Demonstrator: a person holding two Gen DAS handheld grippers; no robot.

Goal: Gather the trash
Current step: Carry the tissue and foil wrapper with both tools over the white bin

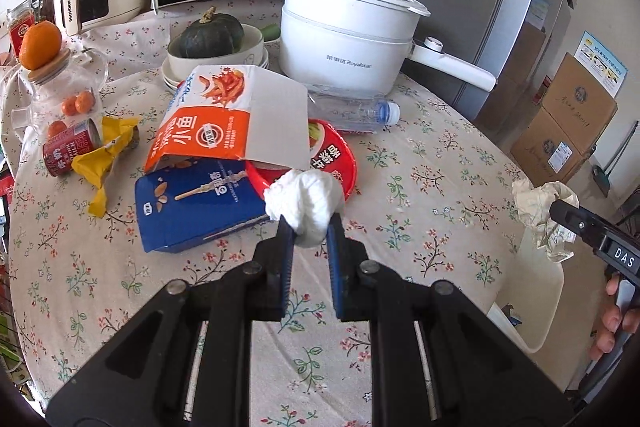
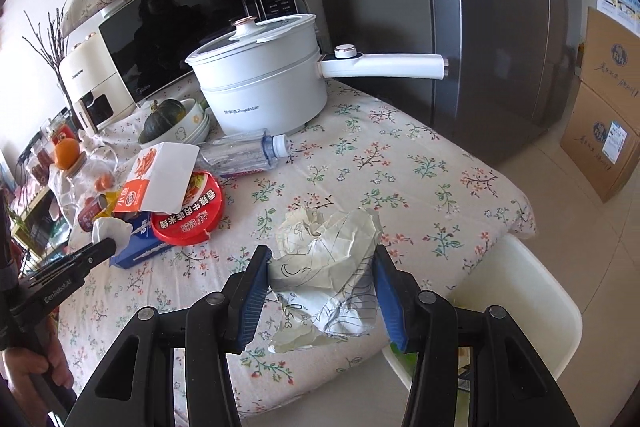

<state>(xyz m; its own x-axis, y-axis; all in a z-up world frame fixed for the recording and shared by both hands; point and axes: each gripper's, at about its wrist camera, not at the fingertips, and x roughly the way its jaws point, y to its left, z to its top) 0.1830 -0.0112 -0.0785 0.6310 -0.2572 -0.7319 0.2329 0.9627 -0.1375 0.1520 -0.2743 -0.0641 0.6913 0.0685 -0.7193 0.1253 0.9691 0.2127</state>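
Gripping a white tissue wad [image 1: 305, 209], the left gripper [image 1: 311, 227] appears in the left wrist view with its blue-padded fingers [image 1: 286, 255] pressed against both sides of the wad, which is held above the floral-cloth counter [image 1: 420, 187]. Just behind the wad lie a blue snack box [image 1: 192, 205], an orange and white carton [image 1: 232, 119] leaning over it, and a red noodle-bowl lid [image 1: 336, 163]. A clear plastic bottle [image 1: 356, 113] lies on its side in front of the white electric pot [image 1: 344, 43]. At far left, a yellow wrapper [image 1: 102, 163] rests against a red can [image 1: 70, 149]. At the right edge, the right gripper [image 1: 560, 207] holds a crumpled paper [image 1: 540, 211] beyond the counter edge. In the right wrist view, the right gripper [image 2: 320, 279] has its fingers [image 2: 256, 291] set wide, clamped on the two sides of the crumpled paper [image 2: 332, 267], a cream sheet with pen lines, positioned over the near counter edge [image 2: 400, 187] beside a white chair [image 2: 520, 307]. The left gripper [image 2: 106, 247] enters from the left with the tissue wad [image 2: 108, 229] at its tip, next to the red noodle-bowl lid [image 2: 188, 215].
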